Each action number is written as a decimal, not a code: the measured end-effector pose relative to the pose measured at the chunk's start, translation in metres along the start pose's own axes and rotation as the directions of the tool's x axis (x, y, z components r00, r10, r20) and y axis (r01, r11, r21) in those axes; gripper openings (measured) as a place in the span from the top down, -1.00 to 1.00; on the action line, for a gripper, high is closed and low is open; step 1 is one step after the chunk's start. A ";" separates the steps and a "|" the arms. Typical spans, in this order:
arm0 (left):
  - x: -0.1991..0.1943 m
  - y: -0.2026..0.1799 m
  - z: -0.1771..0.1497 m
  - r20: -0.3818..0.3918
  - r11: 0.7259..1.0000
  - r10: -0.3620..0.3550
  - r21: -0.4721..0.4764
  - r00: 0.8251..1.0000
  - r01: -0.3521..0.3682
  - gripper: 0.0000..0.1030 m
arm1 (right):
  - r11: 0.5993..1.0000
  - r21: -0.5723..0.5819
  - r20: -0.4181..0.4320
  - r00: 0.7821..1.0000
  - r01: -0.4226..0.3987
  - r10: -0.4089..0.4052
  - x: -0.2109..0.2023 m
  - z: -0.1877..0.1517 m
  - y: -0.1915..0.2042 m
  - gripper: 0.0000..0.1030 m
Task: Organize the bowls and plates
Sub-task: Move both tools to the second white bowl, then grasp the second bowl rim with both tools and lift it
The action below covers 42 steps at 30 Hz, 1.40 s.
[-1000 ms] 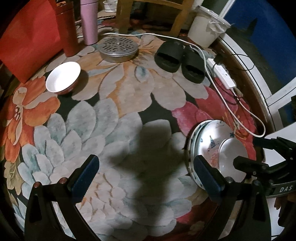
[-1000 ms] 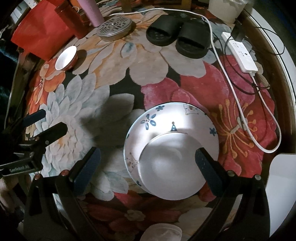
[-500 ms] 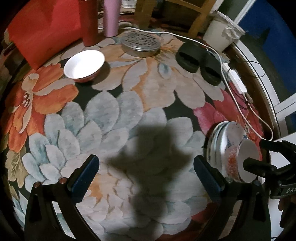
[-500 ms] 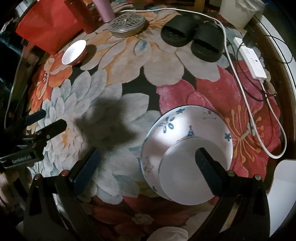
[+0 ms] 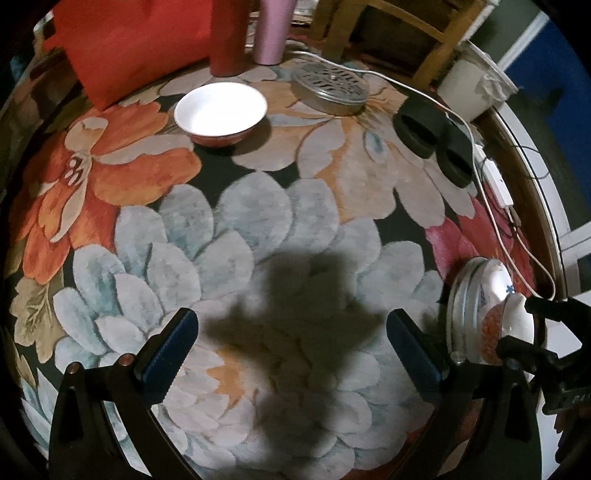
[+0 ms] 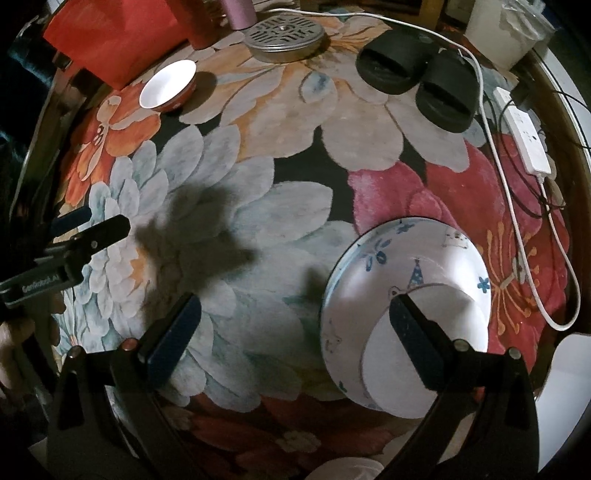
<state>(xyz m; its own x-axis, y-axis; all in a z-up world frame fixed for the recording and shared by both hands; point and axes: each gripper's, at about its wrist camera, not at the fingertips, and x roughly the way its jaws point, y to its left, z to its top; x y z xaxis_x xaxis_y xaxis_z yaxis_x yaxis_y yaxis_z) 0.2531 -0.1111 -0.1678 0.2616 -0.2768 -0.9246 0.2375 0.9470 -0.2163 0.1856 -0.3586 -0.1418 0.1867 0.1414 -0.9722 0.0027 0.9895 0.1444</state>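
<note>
A small bowl (image 5: 221, 112), white inside and red outside, stands on the flowered rug at the far left; it also shows in the right wrist view (image 6: 168, 88). My left gripper (image 5: 290, 332) hovers open over the rug, well short of that bowl, with nothing between its fingers. A stack of patterned plates (image 6: 388, 258) lies on the right with a white bowl (image 6: 443, 317) on top. My right gripper (image 6: 295, 306) is open above the stack's left edge, its right finger (image 6: 413, 332) in front of the bowl. The left wrist view shows the stack (image 5: 476, 291) edge-on.
Black slippers (image 6: 417, 74), a white power strip (image 6: 524, 140) with its cable, and a round metal lid (image 5: 330, 85) lie at the back. Red and pink tumblers (image 5: 269, 33), a red bag (image 5: 129, 44), a wooden chair and a white bin stand behind.
My left gripper has moved forward toward the small red bowl, which now looks nearer. My right gripper has shifted left, so the plate stack sits further right in its view.
</note>
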 end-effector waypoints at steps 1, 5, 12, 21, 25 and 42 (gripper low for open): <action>0.001 0.002 0.000 0.003 1.000 0.002 -0.004 1.000 -0.001 -0.98 | 1.000 -0.004 -0.002 1.000 0.000 0.000 0.001 0.001 0.002 -0.99; 0.007 0.018 0.002 0.006 1.000 0.004 -0.031 1.000 -0.004 -0.98 | 1.000 -0.016 -0.010 1.000 0.001 -0.001 0.008 0.005 0.008 -0.99; 0.019 0.048 0.008 0.014 0.995 0.003 -0.099 1.000 -0.002 -0.98 | 0.999 -0.033 -0.015 1.000 -0.004 0.003 0.023 0.016 0.018 -0.99; 0.031 0.100 0.022 0.026 0.980 0.028 -0.198 0.999 -0.022 -0.98 | 0.996 -0.042 -0.016 0.997 -0.074 0.073 0.047 0.060 0.037 -0.99; 0.037 0.120 0.034 0.024 0.976 0.035 -0.215 0.999 -0.029 -0.98 | 0.995 -0.070 0.017 0.997 -0.077 0.078 0.053 0.095 0.045 -0.99; 0.065 0.146 0.159 0.119 0.973 0.036 -0.233 0.992 -0.007 -0.57 | 0.934 0.080 0.071 0.936 -0.349 0.344 0.124 0.242 0.092 -0.51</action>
<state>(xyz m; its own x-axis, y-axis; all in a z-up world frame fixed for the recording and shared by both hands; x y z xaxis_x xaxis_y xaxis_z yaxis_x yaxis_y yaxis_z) 0.4533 -0.0168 -0.2096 0.3798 -0.2600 -0.8878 0.0113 0.9609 -0.2766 0.4471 -0.2572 -0.2040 0.2459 0.4705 -0.8475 0.0156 0.8723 0.4888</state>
